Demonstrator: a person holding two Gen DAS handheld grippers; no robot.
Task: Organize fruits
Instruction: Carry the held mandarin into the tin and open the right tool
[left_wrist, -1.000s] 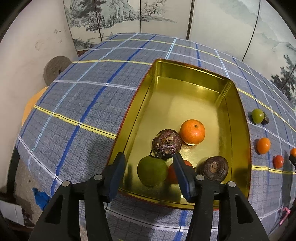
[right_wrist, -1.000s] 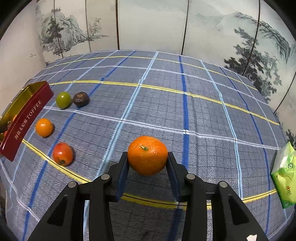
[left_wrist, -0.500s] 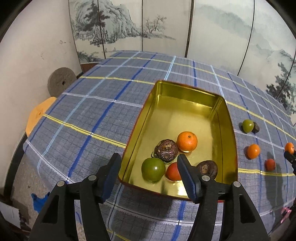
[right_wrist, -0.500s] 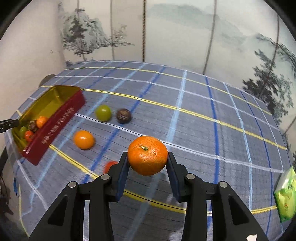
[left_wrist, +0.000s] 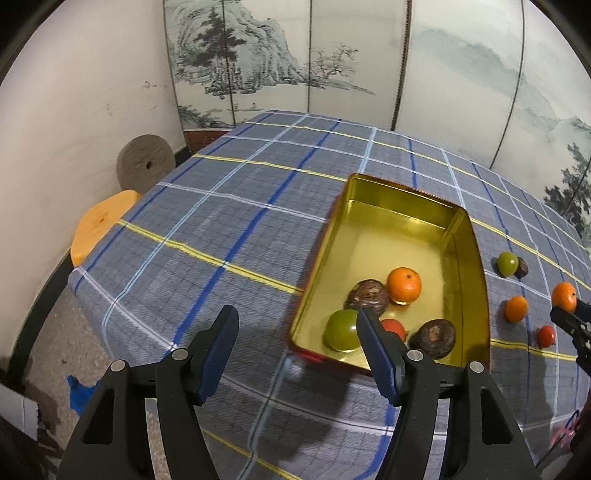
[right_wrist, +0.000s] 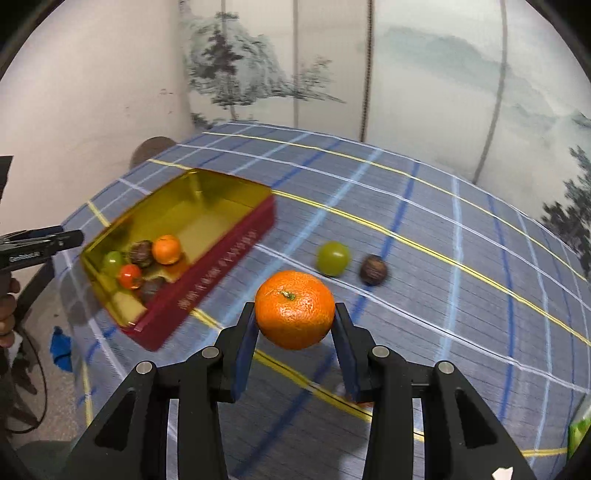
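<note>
Right of the tin (right_wrist: 207, 273), above the cloth (right_wrist: 424, 258): right gripper (right_wrist: 295, 332) clamped on an orange (right_wrist: 294, 309); near the tin's front: left gripper (left_wrist: 295, 347) parted, empty; inside the tin: five fruits.

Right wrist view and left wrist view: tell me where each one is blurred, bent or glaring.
Right wrist view: the tin and the tablecloth smear with motion blur, while the held mandarin stays sharp. Left wrist view: mostly crisp, the tin's gold floor mirrors the fruit, and a soft shadow lies near the left gripper. Both views: the fisheye lens bows the cloth's lines and darkens the corners.
</note>
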